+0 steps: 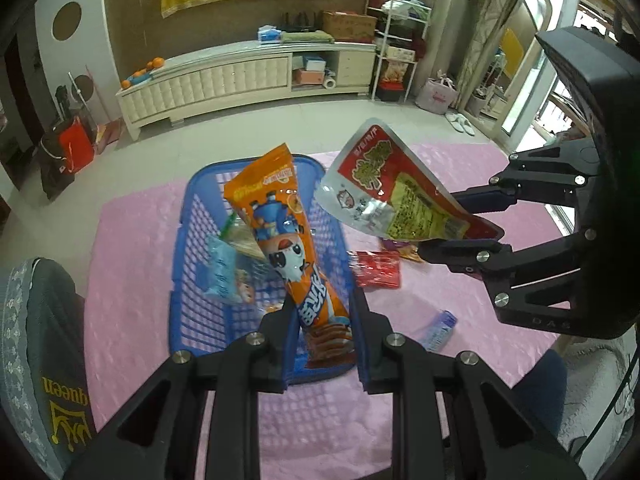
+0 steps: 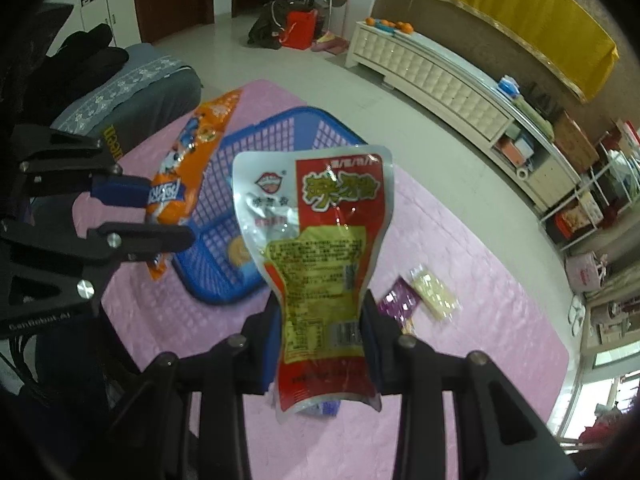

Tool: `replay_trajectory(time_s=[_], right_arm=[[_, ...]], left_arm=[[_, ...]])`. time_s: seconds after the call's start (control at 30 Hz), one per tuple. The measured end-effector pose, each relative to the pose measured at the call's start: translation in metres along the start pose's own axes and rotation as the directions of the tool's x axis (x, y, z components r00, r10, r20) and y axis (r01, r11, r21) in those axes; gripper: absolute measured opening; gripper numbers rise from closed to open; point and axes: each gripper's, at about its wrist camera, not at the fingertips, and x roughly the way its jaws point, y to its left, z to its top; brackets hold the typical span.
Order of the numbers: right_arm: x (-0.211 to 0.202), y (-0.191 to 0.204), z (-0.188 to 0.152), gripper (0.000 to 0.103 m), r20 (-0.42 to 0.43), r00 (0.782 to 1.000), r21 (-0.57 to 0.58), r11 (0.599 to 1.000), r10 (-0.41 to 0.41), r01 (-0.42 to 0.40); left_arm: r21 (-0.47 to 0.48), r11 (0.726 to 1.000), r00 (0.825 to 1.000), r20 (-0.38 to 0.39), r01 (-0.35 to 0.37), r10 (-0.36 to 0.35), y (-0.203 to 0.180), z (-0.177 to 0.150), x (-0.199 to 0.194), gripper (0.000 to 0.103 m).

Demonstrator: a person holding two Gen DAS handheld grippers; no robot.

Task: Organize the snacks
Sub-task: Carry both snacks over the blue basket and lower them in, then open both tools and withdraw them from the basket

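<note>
Snacks held in both grippers above the basket (image 1: 188,240).
Left wrist view: the orange pack (image 1: 288,240), long, light and limp, is clamped at its lower end by the left gripper (image 1: 320,344) over the basket. Right wrist view: the red pouch (image 2: 320,248), flat, glossy and judged slippery, is pinched near its bottom seam by the right gripper (image 2: 322,344); other packets (image 2: 416,296) lie on the pink cloth (image 2: 480,280).

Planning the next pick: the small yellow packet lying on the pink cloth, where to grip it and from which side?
The yellow packet lies flat on the pink cloth, so come from straight above. Close across its short width, near the middle. Its left long edge sits right beside the purple packet, so keep that finger tight to the edge. Both grippers are full now: left gripper, right gripper.
</note>
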Motion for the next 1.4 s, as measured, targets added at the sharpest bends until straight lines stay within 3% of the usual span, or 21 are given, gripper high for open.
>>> replay_trajectory(time_s=[0.23,0.43,0.93,1.0,1.17,1.23,1.4], right_arm=[[0.035,-0.001,0.034,0.040,-0.032,0.999,-0.001,1.000,0.010,-0.010],[0.056,-0.002,0.059,0.040,-0.035,0.999,-0.015,1.000,0.015,-0.016],[0.104,-0.010,0.082,0.041,-0.083,0.995,-0.001,0.999,0.051,-0.051],[0.108,-0.012,0.084,0.048,-0.078,0.996,0.007,0.999,0.037,-0.036],[0.108,-0.013,0.083,0.092,-0.018,1.000,0.006,1.000,0.026,-0.026],[0.103,-0.015,0.080,0.096,-0.007,1.000,0.018,1.000,0.013,-0.013],[0.090,-0.029,0.068,0.097,0.006,1.000,0.109,0.994,0.012,-0.013]], left_arm=[[-0.046,0.999,0.999,-0.030,-0.022,0.021,0.038,0.010,0.029,0.022],[-0.077,0.997,0.999,-0.054,-0.001,-0.003,0.068,0.025,0.052,0.022],[-0.038,0.999,0.997,-0.074,0.035,-0.037,0.077,0.037,0.075,0.022],[-0.036,0.999,0.996,-0.080,0.029,-0.032,0.077,0.037,0.076,0.022],[-0.043,0.999,0.996,-0.088,0.023,-0.027,0.077,0.034,0.077,0.022],[-0.047,0.999,0.996,-0.091,0.023,-0.028,0.075,0.033,0.077,0.022],[-0.044,0.999,0.995,-0.094,0.029,-0.033,0.073,0.031,0.074,0.022]])
